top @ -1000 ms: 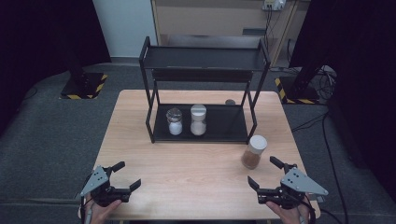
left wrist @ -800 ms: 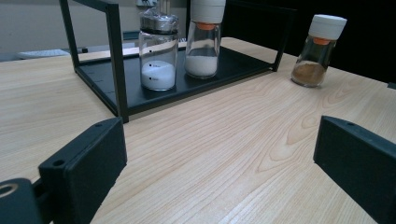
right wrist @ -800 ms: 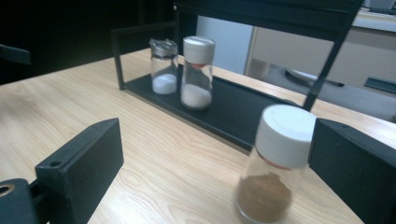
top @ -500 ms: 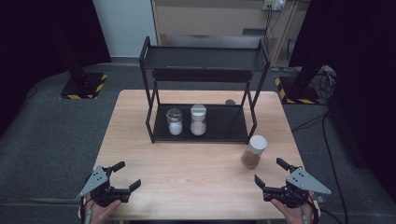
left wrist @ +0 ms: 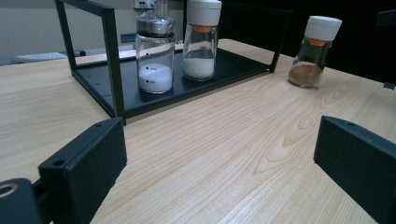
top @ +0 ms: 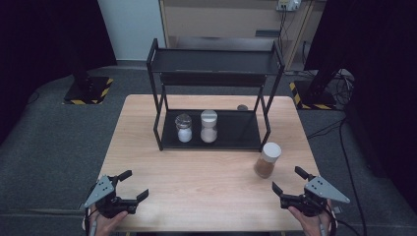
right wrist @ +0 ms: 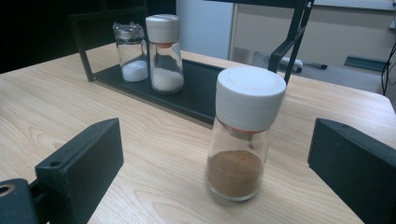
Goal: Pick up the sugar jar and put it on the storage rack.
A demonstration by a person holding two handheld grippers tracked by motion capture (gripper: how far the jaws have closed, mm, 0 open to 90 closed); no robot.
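Both grippers spread wide at the near edge of the table; brown spice jar stands free ahead of my right gripper.

I find my right gripper (top: 291,184) near the near right corner of the table (top: 206,191), jaws released and holding nothing, with the brown spice jar (top: 267,160) upright on the bare wood just beyond it, not touched. In the right gripper view the jar (right wrist: 243,135) sits between the two jaws' lines but farther off, white cap on, brown powder low in the glass. My left gripper (top: 132,186) rests at the near left corner, jaws likewise released and empty. On the lower shelf of the black rack (top: 211,130), at the far middle, stand a small jar of white powder (top: 184,128) and, just right of it, a taller white-capped jar (top: 208,126).
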